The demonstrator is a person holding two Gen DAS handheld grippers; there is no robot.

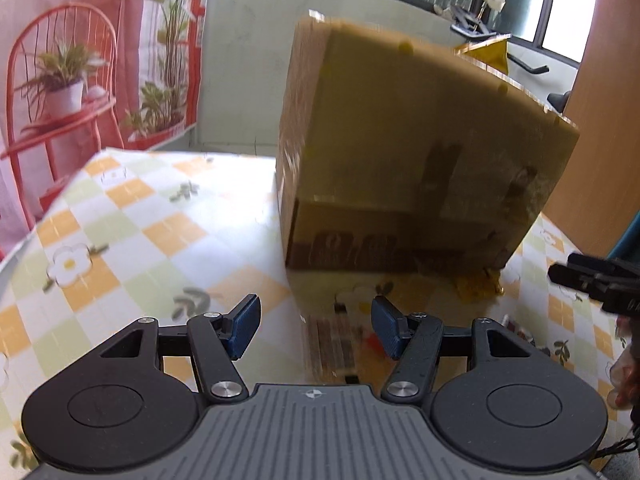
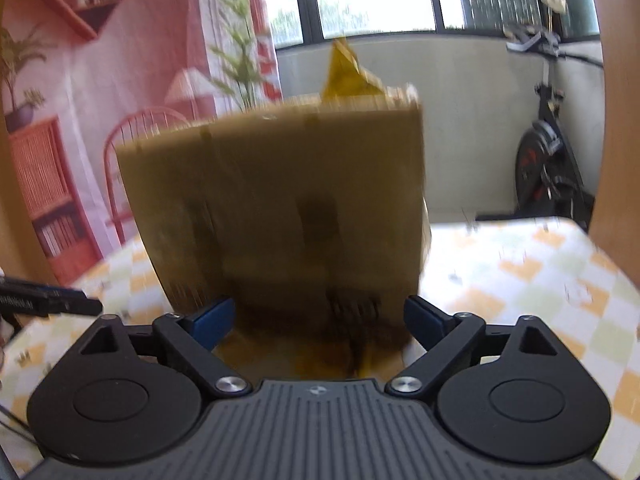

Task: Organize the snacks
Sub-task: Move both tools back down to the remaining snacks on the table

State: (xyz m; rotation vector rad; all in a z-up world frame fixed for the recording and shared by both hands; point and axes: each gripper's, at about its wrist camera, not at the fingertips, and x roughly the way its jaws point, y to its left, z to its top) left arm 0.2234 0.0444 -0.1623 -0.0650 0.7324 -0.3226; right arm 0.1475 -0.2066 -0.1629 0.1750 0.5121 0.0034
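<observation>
Checked yellow-and-green cloth covered the table point(image 1: 120, 216), with a pink printed backdrop point(image 1: 80, 60) and windows behind. On it stood a brown cardboard box point(image 1: 420, 152), blurred, with a yellow snack bag point(image 2: 348, 76) poking out of its top. The left gripper point(image 1: 316, 330) was spread wide and held nothing, just short of the box. The right gripper point(image 2: 318, 320) was also wide, its blue pads point(image 2: 212, 320) flanking the box's base; contact could not be told.

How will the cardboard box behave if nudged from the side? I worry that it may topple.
The cardboard box stands tall on the checked tablecloth, so a high push may tip it; push low. Its flat walls look stiff. A yellow snack bag pokes out of its top, so the contents are probably light and it may slide easily.
</observation>
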